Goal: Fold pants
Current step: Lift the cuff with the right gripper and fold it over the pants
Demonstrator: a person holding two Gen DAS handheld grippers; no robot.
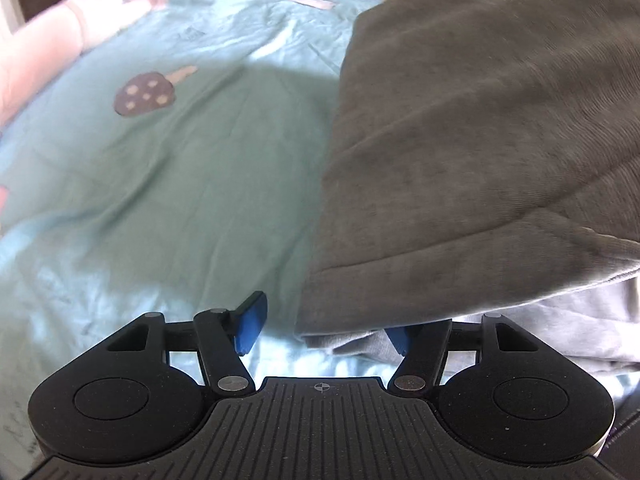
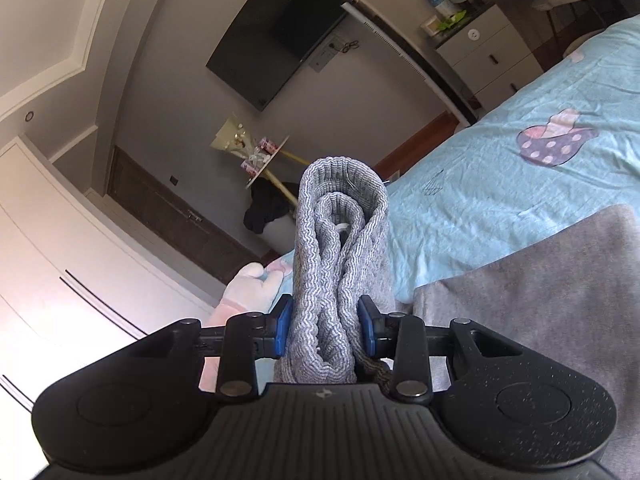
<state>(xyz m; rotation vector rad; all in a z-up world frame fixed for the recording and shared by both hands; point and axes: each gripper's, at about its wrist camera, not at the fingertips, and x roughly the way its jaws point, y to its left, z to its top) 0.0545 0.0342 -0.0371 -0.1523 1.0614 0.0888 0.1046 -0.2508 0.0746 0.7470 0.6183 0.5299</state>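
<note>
Grey cotton fabric fills the right half of the left wrist view: these are the pants (image 1: 480, 140), lying in a thick folded layer on a light blue bed sheet (image 1: 180, 180) that carries a print of a dark spotted ice cream (image 1: 145, 94). The left gripper (image 1: 324, 326) points steeply down at the lower edge of the pants, where the layers show one over the other. Its left blue pad stands free above the sheet, while the right pad is half hidden under the hanging edge of the cloth, so the jaws are apart around the corner of the fabric and I cannot see them pressing on it. In the right wrist view, the right gripper (image 2: 326, 326) is clenched on the ribbed waistband (image 2: 340, 256) of the pants, which stands up between the two blue pads as a folded bundle of several layers. To the right of this gripper more of the grey cloth spreads over the blue sheet. A soft pink and white toy (image 2: 248, 284) lies behind the left pad. On the far wall hangs a dark television (image 2: 280, 32), and a white wardrobe (image 2: 60, 240) stands at the left.
</note>
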